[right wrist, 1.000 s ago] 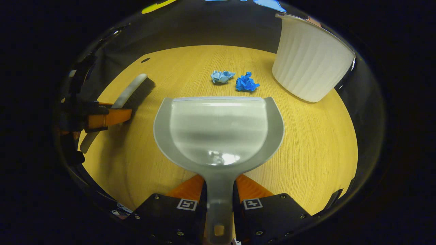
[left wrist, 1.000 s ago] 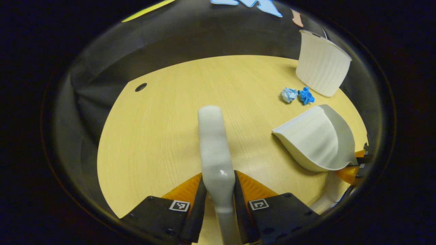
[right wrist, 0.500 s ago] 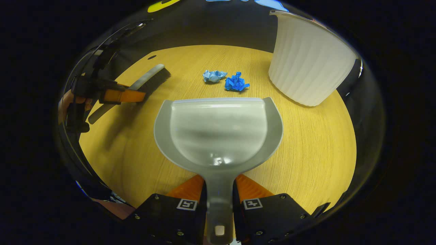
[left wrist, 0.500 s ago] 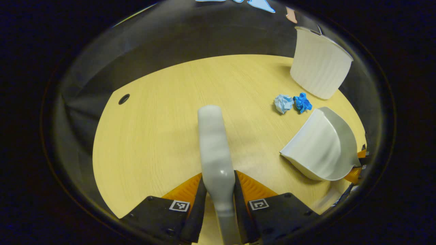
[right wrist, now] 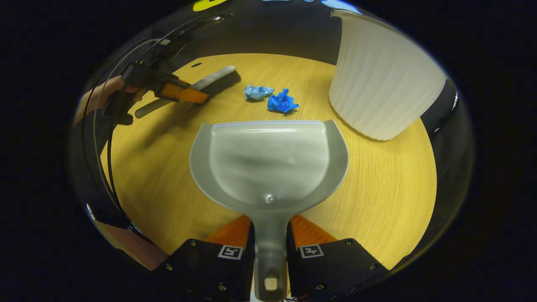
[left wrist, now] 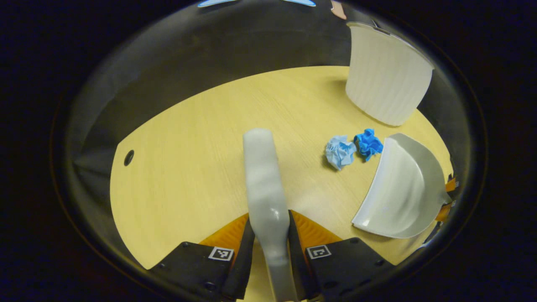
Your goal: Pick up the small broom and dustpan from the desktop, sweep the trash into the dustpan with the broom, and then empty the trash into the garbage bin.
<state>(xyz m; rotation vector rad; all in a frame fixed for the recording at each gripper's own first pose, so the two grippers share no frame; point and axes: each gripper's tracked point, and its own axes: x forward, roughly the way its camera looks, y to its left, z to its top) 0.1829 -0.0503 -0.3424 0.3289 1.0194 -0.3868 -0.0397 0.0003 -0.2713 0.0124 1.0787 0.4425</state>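
Note:
My left gripper (left wrist: 270,239) is shut on the grey broom (left wrist: 262,176), whose back runs forward from the fingers over the wooden table (left wrist: 188,167). The right gripper (right wrist: 270,243) is shut on the handle of the grey dustpan (right wrist: 268,161), held with its mouth toward two crumpled paper balls, one light blue (right wrist: 257,92) and one dark blue (right wrist: 282,102). In the left gripper view the dustpan (left wrist: 405,188) sits just right of the light blue ball (left wrist: 339,152) and dark blue ball (left wrist: 368,143). The broom (right wrist: 212,82) with its dark bristles hovers left of the balls in the right gripper view.
A white ribbed garbage bin (right wrist: 381,79) stands on the table at the far right, close behind the paper balls; it also appears as the bin (left wrist: 388,77) in the left gripper view. A cable hole (left wrist: 129,157) lies at the table's left edge. A hand (right wrist: 102,94) holds the left gripper.
The broom has moved forward and toward the paper balls. The dustpan has edged closer to the balls and the bin, which look larger now.

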